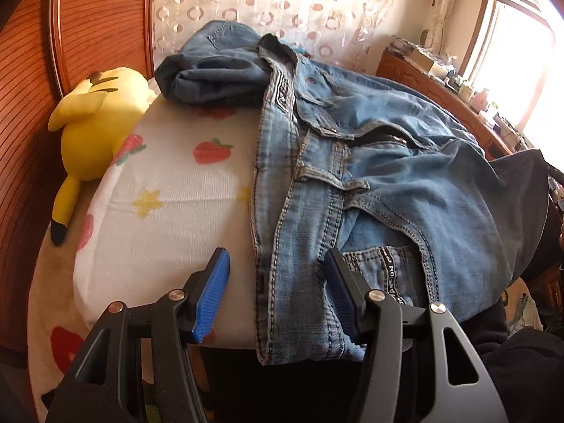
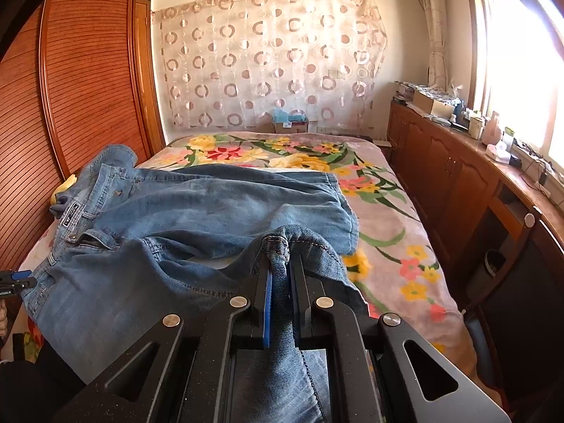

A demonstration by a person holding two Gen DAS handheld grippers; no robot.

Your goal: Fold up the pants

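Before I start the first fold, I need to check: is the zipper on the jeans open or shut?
Open. In the left wrist view the zipper on the jeans gapes, showing dark teeth and lining.

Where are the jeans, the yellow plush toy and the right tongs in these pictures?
jeans (image 1: 405, 162): left wrist view, on the denim beside the open zipper.
yellow plush toy (image 1: 95, 120): left wrist view, on its body.
right tongs (image 2: 281, 271): right wrist view, between the fingertips, shut on jeans fabric.

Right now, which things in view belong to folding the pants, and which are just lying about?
Job:
- jeans
- right gripper, shut on a leg hem
- left gripper, jaws open at the waistband

Lying about:
- yellow plush toy
- floral blanket
- second denim garment
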